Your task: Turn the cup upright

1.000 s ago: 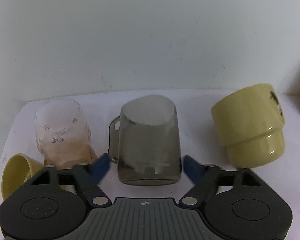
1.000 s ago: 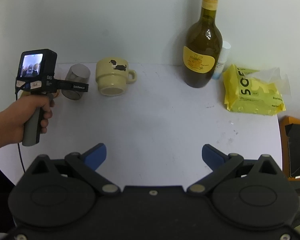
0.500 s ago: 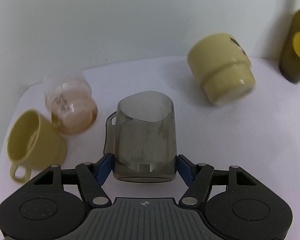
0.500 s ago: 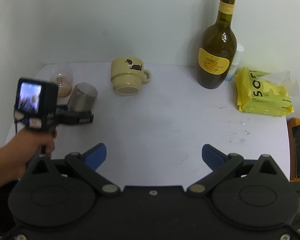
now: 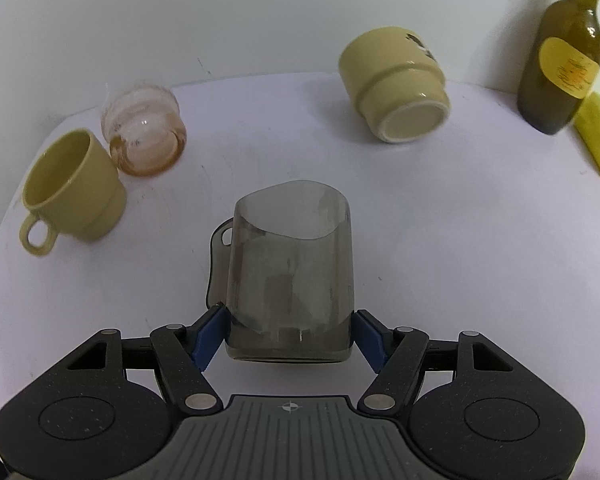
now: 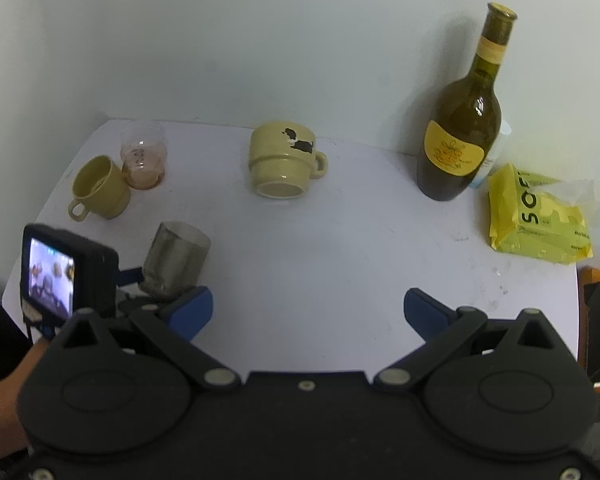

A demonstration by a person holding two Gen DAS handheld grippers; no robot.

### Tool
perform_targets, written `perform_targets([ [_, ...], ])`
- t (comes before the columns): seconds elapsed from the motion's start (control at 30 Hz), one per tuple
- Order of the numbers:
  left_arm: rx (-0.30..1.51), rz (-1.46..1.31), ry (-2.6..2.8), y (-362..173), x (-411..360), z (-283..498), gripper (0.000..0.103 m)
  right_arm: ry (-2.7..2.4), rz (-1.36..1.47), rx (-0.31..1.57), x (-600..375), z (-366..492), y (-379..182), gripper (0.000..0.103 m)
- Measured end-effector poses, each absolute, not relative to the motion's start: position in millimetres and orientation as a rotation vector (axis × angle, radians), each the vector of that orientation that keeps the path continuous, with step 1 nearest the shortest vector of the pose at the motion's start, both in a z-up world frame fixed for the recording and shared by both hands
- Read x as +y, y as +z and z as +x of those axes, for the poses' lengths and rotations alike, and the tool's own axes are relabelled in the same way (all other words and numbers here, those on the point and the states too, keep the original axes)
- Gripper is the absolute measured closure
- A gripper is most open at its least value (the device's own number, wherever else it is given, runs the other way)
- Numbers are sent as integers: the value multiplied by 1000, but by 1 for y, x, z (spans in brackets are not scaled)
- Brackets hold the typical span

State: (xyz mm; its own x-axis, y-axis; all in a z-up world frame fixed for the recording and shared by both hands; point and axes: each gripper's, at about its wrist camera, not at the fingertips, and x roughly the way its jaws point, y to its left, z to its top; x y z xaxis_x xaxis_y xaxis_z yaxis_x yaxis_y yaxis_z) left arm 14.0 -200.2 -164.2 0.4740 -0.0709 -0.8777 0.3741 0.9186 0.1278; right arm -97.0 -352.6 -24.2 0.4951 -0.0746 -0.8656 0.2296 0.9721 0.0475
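Observation:
My left gripper [image 5: 288, 338] is shut on a smoky grey translucent cup [image 5: 290, 268] with a handle on its left side. It grips the cup near the end closest to the camera and holds it tilted above the white table [image 5: 460, 260]. The right wrist view shows the same cup [image 6: 176, 258] in the left gripper [image 6: 140, 292], leaning over the table's left part. My right gripper [image 6: 306, 314] is open and empty above the table's front edge.
A yellow mug with a dog print [image 6: 286, 164] stands upside down at the back. A small yellow cup [image 6: 98, 188] and a pinkish glass [image 6: 142, 160] sit at the back left. A dark wine bottle [image 6: 462, 132] and a yellow tissue pack [image 6: 536, 216] stand at the right.
My left gripper closed on the grey cup, lifted it and drew it back from the other cups toward the table's front. The right gripper stayed open and shifted slightly.

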Motion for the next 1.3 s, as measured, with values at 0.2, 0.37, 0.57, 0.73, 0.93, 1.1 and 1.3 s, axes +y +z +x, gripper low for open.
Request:
perform_targets([
  [0.2,1036,342,-282,-165,-194,-1,28,-181,148,1028,-349,-95,-22,0],
  [0.37,1041,313,-273,-166,-190,3,28,-179,141,1028,-347,-92,-22,0],
  [0.57,1038,309,-296,-165,-195,7,40,-175,120,1028,-340,-89,-20,0],
  [0.73,1043,313,-314,-165,-194,-2,41,-170,107,1025,-333,-87,-17,0],
  [0.93,1052,320,-356,-165,-192,-25,40,-179,86,1037,-319,-88,-16,0],
  [1.1,1057,303,-378,-158,-183,-35,32,-192,75,1048,-305,-90,-16,0],
  [1.3,1022,253,-427,-128,-153,-45,30,-229,110,1040,-290,-89,-19,0],
])
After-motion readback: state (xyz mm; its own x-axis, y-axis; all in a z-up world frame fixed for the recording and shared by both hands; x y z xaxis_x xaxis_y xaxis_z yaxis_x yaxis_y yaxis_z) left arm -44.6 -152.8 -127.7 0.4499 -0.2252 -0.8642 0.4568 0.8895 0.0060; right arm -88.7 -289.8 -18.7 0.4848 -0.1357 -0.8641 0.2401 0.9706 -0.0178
